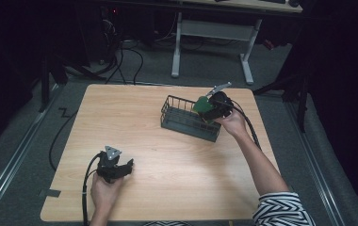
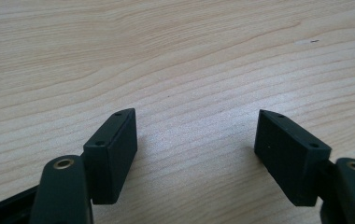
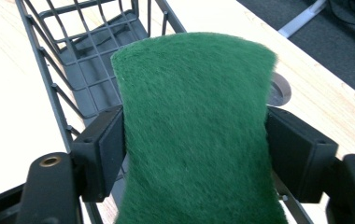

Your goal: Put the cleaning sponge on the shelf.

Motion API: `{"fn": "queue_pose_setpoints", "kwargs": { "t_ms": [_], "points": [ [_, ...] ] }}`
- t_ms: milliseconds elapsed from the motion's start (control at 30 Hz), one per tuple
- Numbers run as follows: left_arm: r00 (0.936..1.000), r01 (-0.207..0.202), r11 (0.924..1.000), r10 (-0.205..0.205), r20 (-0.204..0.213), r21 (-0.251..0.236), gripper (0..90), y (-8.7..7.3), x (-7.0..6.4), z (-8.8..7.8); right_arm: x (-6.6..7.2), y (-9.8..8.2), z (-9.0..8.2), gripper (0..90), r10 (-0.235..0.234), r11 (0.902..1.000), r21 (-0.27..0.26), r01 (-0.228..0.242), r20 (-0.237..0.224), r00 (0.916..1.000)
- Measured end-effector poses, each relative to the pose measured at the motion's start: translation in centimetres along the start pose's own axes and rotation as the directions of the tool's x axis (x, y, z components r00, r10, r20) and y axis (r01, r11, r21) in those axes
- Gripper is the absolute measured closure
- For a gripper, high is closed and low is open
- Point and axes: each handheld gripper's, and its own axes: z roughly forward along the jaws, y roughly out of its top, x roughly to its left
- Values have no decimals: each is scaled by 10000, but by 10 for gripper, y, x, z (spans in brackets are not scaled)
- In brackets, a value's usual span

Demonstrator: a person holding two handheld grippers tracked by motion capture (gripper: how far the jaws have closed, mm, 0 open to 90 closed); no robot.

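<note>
Scouring pad: a green scouring pad (image 3: 196, 135) is sitting between the jaws of the right gripper (image 1: 213, 106), pinched by its waist, its fuzzy face turned to that gripper's camera; in the high view it is hanging at the right end of the basket, at rim level.
Basket: a dark wire basket (image 1: 179, 117) is standing on the right half of the table (image 1: 167, 160), long and narrow, with nothing visible on the part of its floor seen past the pad.
Step in hand: judging by the pose, the pad is being carried into the basket.
Doing it well: the pad is looking wider than the gap between the wire walls is forgiving, so keeping it aligned with the basket's length and lowering it clear of the rim before letting go should be the safe course; releasing too high is risking a catch on the wires.
Right hand: it is reaching forward over the basket's right end, wrist bent, jaws pressing on the pad.
Left gripper (image 1: 115, 168): it is resting low near the table's front left, jaws spread wide over bare wood, gripping nothing.
</note>
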Motion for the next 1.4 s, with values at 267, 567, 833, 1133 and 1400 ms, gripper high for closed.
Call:
{"fn": "queue_pose_setpoints", "kwargs": {
  "t_ms": [267,567,833,1133,1400],
  "points": [
    [10000,-2,10000,2,-1,3,303,0,0,0,-3,-2,2,247,172,9999,15,-172,-320,9993],
    [10000,-1,10000,1,-4,-2,303,0,0,0,2,0,3,233,-80,9998,-193,66,-718,9974],
    [10000,0,10000,0,-3,-2,303,0,0,0,0,2,2,192,149,9993,-334,-188,-1123,9936],
    [10000,4,10000,-4,-3,-1,303,0,0,0,4,2,3,387,406,9968,-648,-474,-1017,9940],
    [10000,2,10000,-2,-2,-3,303,0,0,0,10,0,12,426,703,9933,-816,-813,-1296,9891]
  ]
}}
